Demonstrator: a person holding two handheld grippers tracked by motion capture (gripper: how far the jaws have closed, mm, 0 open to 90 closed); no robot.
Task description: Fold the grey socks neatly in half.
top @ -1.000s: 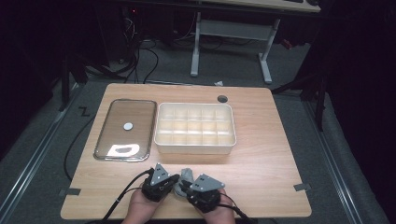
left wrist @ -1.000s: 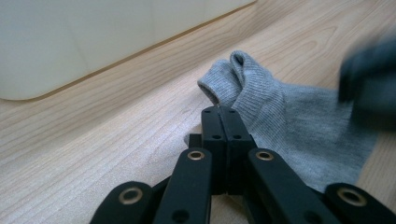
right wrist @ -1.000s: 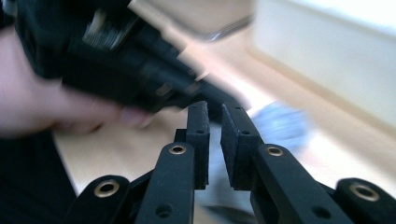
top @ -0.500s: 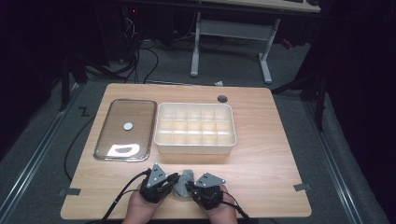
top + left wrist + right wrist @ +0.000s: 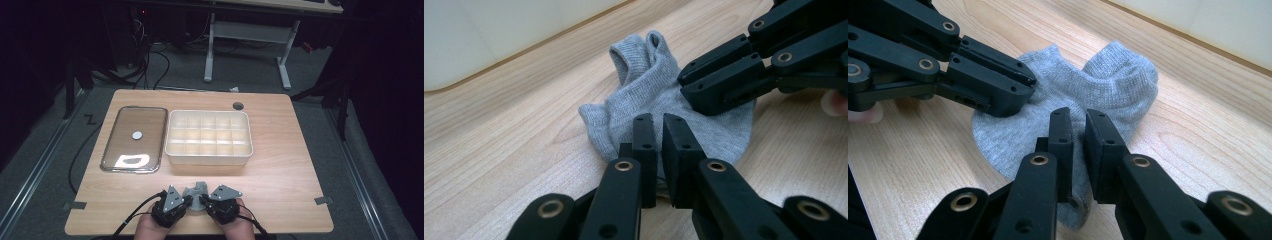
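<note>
Wood-grain bench stands on grey carpet in a dim room, with metal desk legs and dark cables behind it at twelve o'clock. At ten o'clock on its top lies a glossy, flat lid with rounded corners. Just beside that lid, at the centre, sits a cream plastic organizer box split into a grid of cells.

Both hands come in low at six o'clock, angled toward each other. The left hand-held gripper has its black jaws drawn narrow, a thin slit between them, their tips at the near edge of a grey sock; whether they pinch the cloth I cannot tell. Its jaws have just been opening a little. The right hand-held gripper is equally narrow, its tips on the sock's edge.

The sock is soft, ribbed knit, crumpled, lying between both hand-held grippers at six o'clock.
</note>
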